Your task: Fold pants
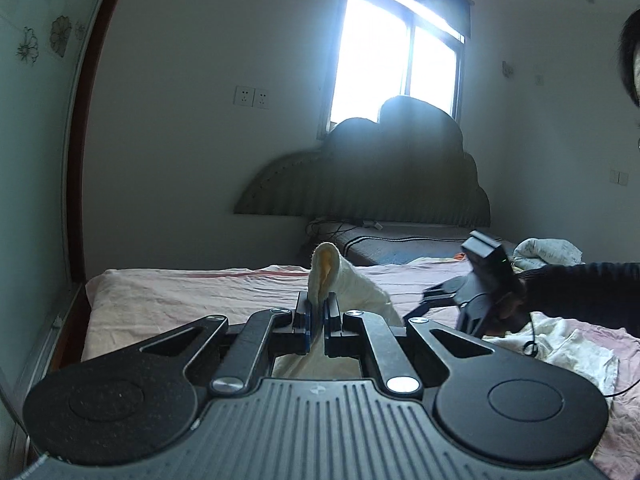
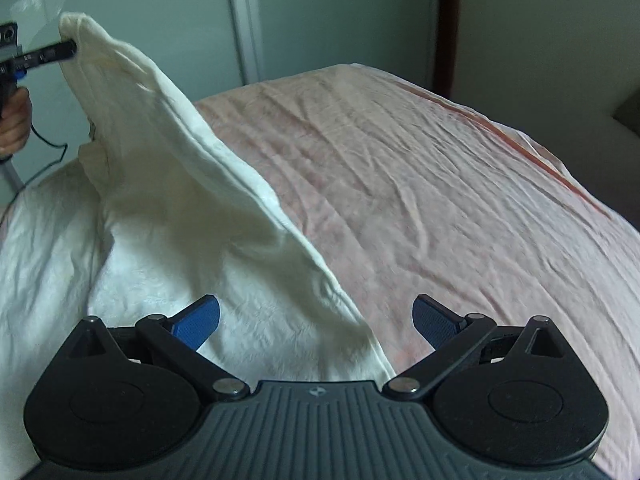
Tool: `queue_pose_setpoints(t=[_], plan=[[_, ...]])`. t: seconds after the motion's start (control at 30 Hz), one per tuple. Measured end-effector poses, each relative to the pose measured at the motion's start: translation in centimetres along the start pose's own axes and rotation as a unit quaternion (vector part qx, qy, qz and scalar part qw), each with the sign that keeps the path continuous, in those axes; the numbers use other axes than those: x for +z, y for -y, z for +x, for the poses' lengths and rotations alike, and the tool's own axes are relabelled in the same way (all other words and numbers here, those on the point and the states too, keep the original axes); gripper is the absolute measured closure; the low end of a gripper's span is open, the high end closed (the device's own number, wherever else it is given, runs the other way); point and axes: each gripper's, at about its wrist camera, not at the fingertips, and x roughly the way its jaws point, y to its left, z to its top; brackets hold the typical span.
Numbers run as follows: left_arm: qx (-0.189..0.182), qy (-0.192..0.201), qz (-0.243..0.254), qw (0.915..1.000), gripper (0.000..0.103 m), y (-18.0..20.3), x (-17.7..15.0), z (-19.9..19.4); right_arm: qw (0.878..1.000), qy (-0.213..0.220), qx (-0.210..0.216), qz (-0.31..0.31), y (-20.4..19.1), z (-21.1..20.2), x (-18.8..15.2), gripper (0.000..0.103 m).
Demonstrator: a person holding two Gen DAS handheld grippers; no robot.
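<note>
The cream-white pants [image 2: 168,208] lie on the pink bed sheet [image 2: 440,184], with one end lifted into the air at the upper left. My left gripper [image 1: 319,312] is shut on that raised end of the pants [image 1: 336,276], and it shows again in the right wrist view as the left gripper [image 2: 70,50] pinching the cloth's top corner. My right gripper [image 2: 316,320] stands open low over the pants' lower edge, its blue pads [image 2: 198,322] wide apart with cloth beneath them but not pinched. In the left wrist view the right gripper [image 1: 420,300] hovers over the bed at the right.
A dark headboard [image 1: 360,184] stands under a bright window [image 1: 396,60]. A second bed with crumpled bedding [image 1: 548,252] lies behind. A person's sleeve [image 1: 580,292] reaches in from the right. A wardrobe door [image 2: 140,20] stands beyond the bed. A thin cable [image 2: 48,140] hangs from the left hand.
</note>
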Motion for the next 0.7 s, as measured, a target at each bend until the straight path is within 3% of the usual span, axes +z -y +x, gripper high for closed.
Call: queue_pose_setpoints(t=[0.13,0.2,0.23,0.27,0.4,0.5,0.6,0.7], plan=[[0.009,0.001,-0.011,0.9999,0.096,-0.3,-0.2,-0.6,0.999,-0.024,0.024,-0.017,-0.1,2.0,0.7,0.001],[0.010,0.000,-0.017,0.9998,0.096,-0.6,-0.3,-0.5,0.998,-0.032,0.052,-0.001,0.2,2.4,1.0,0.035],[0.010,-0.003,-0.018,0.9998,0.096,-0.6,-0.2,-0.7,0.997,-0.036,0.063,0.003,0.2,2.4,1.1,0.076],[0.012,-0.004,-0.017,0.9998,0.096,-0.4,-0.2,-1.1,0.997,-0.036,0.068,0.006,0.0,2.4,1.1,0.086],[0.019,-0.007,-0.035,0.9992,0.096,-0.8,-0.6,-1.2,0.999,-0.033,0.031,-0.015,-2.2,1.3,0.9,0.094],[0.026,-0.014,-0.056,0.9980,0.096,-1.4,-0.8,-2.1,0.999,0.011,-0.007,-0.033,-4.5,-1.8,1.1,0.097],[0.027,-0.002,-0.074,0.9969,0.096,-1.3,-0.8,-4.4,0.997,0.065,-0.015,-0.036,-8.1,-6.0,0.4,0.098],[0.020,0.019,-0.109,0.9937,0.096,-0.9,-1.0,-7.9,0.995,0.092,-0.011,-0.046,-13.0,-9.6,-1.3,0.098]])
